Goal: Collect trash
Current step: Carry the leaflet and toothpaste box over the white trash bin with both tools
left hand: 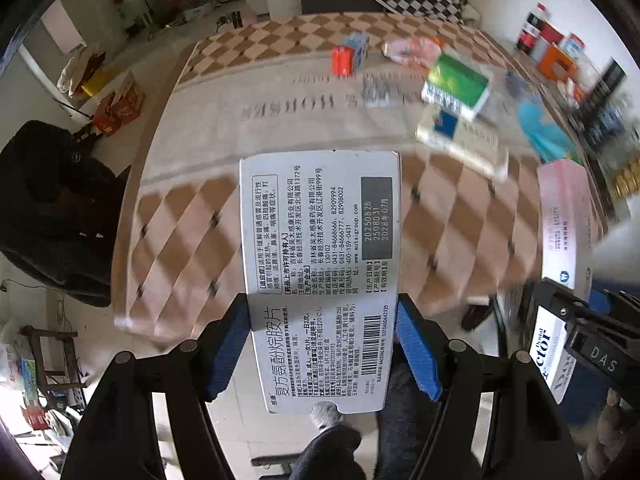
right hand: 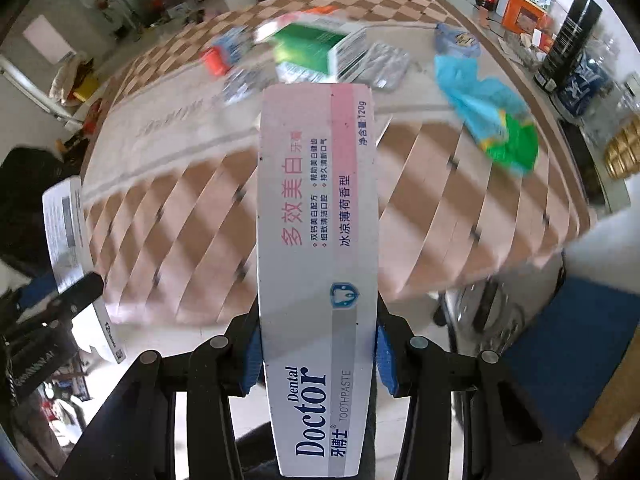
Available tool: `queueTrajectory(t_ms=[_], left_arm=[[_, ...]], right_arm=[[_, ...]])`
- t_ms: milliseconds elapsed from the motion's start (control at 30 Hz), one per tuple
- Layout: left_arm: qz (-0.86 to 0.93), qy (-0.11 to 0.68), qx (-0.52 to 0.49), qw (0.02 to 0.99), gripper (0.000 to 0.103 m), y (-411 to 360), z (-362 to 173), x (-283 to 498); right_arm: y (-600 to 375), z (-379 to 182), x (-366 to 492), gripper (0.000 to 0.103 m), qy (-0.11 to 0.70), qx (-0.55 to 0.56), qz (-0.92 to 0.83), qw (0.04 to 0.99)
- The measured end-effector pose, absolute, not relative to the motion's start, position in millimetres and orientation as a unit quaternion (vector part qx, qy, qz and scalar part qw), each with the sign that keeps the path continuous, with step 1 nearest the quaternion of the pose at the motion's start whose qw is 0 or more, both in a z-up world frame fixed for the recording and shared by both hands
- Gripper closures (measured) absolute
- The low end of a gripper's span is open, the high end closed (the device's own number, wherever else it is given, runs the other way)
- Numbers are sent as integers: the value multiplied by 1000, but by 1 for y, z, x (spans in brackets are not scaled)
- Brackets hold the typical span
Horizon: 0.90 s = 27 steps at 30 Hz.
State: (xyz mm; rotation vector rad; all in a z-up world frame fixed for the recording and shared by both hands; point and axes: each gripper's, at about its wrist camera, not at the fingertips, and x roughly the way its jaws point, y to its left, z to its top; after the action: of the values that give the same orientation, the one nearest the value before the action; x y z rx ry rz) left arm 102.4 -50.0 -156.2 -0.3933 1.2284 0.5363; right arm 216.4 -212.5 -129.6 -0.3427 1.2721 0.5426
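Observation:
My left gripper [left hand: 322, 344] is shut on a flat white medicine box [left hand: 320, 248] printed with black Chinese text, held in the air before the table's near edge. My right gripper [right hand: 318, 354] is shut on a long white and pink toothpaste box [right hand: 318, 220] marked "Dental Doctor". Each held box shows at the side of the other view: the toothpaste box [left hand: 560, 216] on the right, the medicine box [right hand: 68, 224] on the left. More trash lies on the table: a green and white box [left hand: 458, 84], a blue and green wrapper [right hand: 492, 116], blister packs [right hand: 384, 64] and a small red pack [left hand: 343, 61].
The table wears a brown and beige checked cloth [right hand: 420, 208]. Bottles, an orange box and a black box [right hand: 568, 40] stand on a counter at the right. A black chair [left hand: 52, 208] is at the left. A dark blue bin edge [right hand: 568, 352] sits low right.

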Motion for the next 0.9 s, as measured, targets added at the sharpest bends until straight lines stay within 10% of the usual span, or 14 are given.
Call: queueTrajectory(t_ms=[300,900], left_arm=[[206,621,-207,727,34,-95,-231,21],[150,700,-379,586,33,-79,-592,7]], right_arm=[[-243,-220,109,55,670,-172,241,681],[-232,-579,112,55,795,-157,251,530]])
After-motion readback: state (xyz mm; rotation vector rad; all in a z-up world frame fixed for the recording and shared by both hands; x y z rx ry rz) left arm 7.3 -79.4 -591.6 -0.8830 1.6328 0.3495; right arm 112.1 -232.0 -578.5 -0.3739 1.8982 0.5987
